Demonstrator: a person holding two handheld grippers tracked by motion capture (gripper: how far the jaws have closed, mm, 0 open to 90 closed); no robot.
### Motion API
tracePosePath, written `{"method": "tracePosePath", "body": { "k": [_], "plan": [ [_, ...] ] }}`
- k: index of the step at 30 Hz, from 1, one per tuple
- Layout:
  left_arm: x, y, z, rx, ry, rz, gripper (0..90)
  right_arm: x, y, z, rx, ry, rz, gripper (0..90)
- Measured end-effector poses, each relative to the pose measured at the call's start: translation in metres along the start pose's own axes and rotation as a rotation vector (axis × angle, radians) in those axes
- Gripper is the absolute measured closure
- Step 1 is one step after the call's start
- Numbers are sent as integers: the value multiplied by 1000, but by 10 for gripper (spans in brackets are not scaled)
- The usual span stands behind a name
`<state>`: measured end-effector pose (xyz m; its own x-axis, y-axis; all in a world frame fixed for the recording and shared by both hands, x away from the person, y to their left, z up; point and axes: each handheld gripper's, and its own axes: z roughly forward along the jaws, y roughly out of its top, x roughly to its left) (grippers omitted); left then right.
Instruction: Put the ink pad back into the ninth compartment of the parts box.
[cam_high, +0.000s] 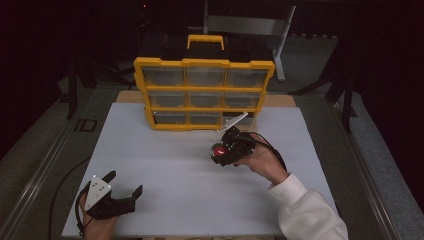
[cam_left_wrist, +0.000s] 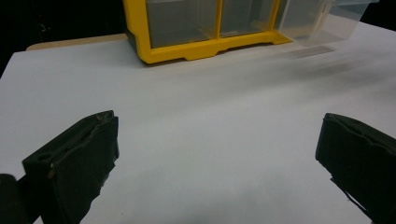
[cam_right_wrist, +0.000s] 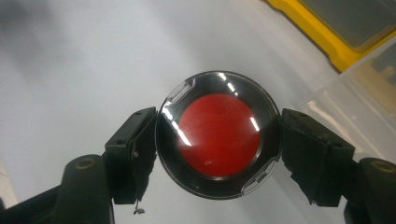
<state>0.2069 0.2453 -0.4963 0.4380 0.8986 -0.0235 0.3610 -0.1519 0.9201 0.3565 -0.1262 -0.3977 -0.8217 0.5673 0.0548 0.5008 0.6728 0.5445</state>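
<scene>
Right tongs (cam_right_wrist: 219, 142) clamped on a round black disc with a red centre (cam_right_wrist: 219, 140), one pad on each side of its rim, lifted off the white surface (cam_high: 165, 165). Yellow organizer (cam_high: 204, 92) stands just ahead; its bottom-right clear drawer (cam_high: 239, 120) is pulled out, probably the target, though we see it poorly. We'd keep the disc level, carry it over the drawer's open top, lower it inside, then release. Left tongs (cam_left_wrist: 210, 154) stand wide apart, empty, low over the near surface.

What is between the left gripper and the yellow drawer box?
Only bare white table lies between the left gripper and the box, as the left gripper view shows.
</scene>
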Motion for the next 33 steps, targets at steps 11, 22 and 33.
{"method": "tracePosePath", "body": {
  "k": [11, 22, 33],
  "plan": [
    [0, 0, 0, 1, 1, -1, 0, -10, 9, -4, -14, -15, 30, 297],
    [1, 0, 0, 0, 3, -2, 0, -19, 16, -7, -11, -33, 50, 297],
    [0, 0, 0, 1, 3, -1, 0, -27, 20, -7, -5, -48, 66, 297]
  ]
}}
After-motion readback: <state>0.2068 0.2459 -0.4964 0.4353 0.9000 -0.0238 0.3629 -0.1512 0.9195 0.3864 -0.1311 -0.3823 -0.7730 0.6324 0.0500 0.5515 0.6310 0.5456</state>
